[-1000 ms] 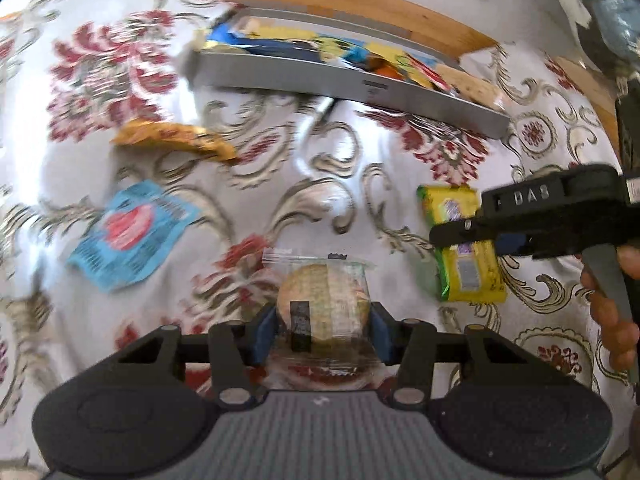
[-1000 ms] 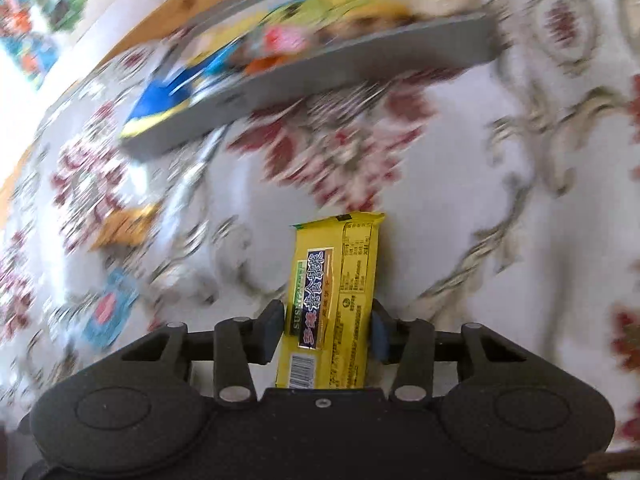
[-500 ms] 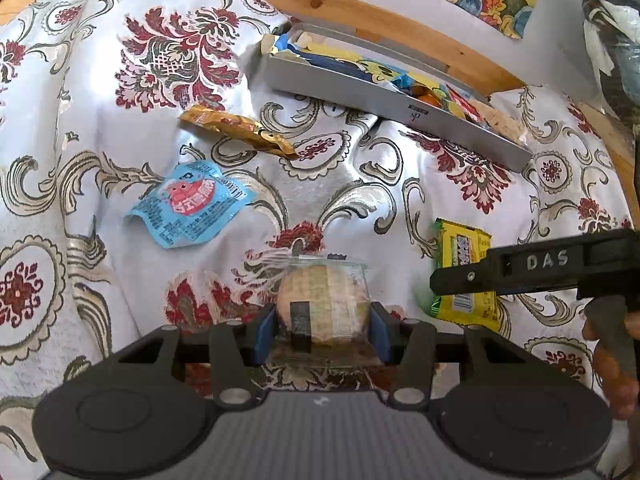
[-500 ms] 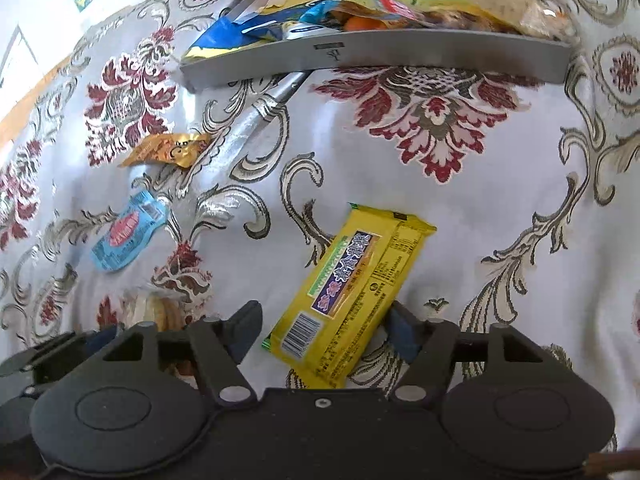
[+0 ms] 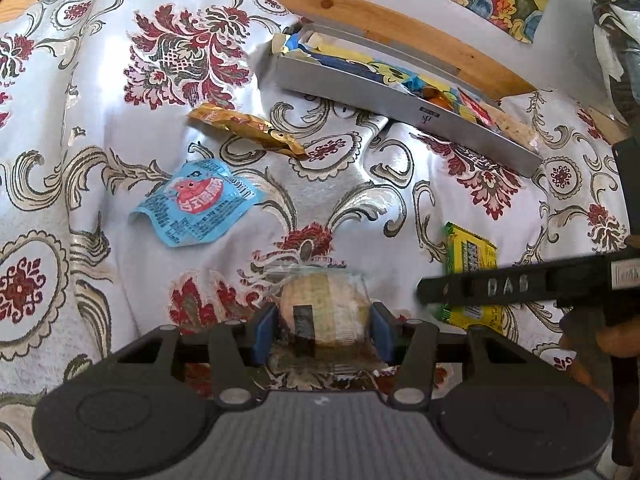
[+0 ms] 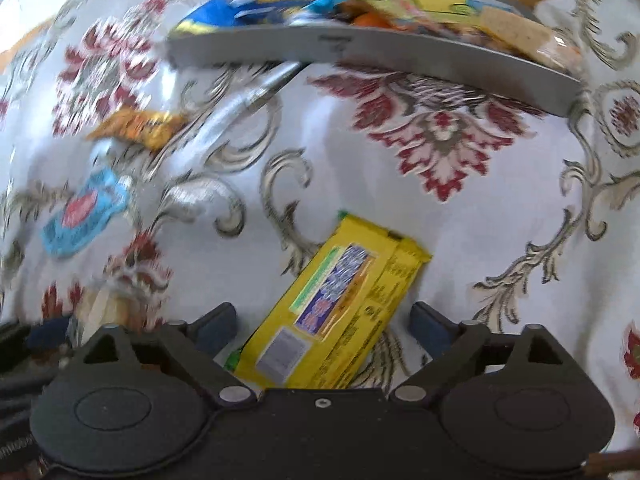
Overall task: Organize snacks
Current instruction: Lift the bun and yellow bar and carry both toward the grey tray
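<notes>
My left gripper [image 5: 322, 332] is shut on a round cake in a clear wrapper [image 5: 324, 304], low over the flowered cloth. To its right lies a yellow snack bar [image 5: 472, 256], partly behind one black finger [image 5: 460, 290] of the right gripper. In the right wrist view the right gripper [image 6: 322, 328] stands open. The yellow bar [image 6: 344, 304] lies tilted on the cloth between its spread fingers, touching neither. A long grey tray [image 5: 400, 108] filled with several snack packets sits at the back; its front wall [image 6: 360, 44] also faces the right wrist view.
A blue packet [image 5: 196, 204] and an orange-gold packet [image 5: 248, 128] lie loose on the cloth at the left. A wooden edge [image 5: 400, 16] runs behind the tray. A person's hand [image 5: 616, 336] holds the right gripper at the far right.
The right gripper has opened and let go of the yellow bar, which now lies tilted on the cloth. The left gripper has kept its hold on the cake and pulled back from the tray.
</notes>
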### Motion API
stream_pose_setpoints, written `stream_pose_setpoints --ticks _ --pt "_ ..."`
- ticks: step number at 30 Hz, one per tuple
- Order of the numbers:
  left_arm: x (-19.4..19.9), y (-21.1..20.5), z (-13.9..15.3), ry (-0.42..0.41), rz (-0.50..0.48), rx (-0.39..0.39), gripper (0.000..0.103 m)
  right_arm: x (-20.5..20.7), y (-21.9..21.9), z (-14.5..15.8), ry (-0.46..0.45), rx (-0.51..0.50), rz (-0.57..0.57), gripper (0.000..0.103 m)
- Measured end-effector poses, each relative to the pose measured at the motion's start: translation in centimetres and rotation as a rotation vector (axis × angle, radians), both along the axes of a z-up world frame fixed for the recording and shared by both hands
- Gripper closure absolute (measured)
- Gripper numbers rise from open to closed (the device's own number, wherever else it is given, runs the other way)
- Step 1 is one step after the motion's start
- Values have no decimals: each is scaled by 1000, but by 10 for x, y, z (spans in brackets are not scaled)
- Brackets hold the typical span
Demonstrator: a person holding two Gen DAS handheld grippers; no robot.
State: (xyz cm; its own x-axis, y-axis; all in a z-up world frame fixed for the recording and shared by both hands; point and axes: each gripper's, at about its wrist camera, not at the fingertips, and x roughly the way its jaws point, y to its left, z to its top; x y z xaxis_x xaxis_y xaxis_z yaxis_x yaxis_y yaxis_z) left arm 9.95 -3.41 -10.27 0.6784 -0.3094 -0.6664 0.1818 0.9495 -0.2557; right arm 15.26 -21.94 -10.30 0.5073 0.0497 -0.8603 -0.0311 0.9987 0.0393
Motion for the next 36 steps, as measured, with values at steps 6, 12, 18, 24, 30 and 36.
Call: stream_pose_setpoints --ticks 6,12,18,24,30,36 --pt "0 1 0 2 5 -3 47 -3 7 1 0 -46 18 16" --pt "-1 0 1 0 8 3 47 -14 3 6 -5 -64 20 39" --pt "-1 0 2 -6 9 1 48 -27 3 12 -1 -82 46 46" --pt "0 1 2 -1 10 -15 48 -23 3 9 -5 -79 28 42" --pt "1 0 1 2 5 -16 48 -22 4 9 -8 -84 32 46" --pt "-1 -2 1 -7 -6 -5 52 -23 5 10 -13 -79 50 49"
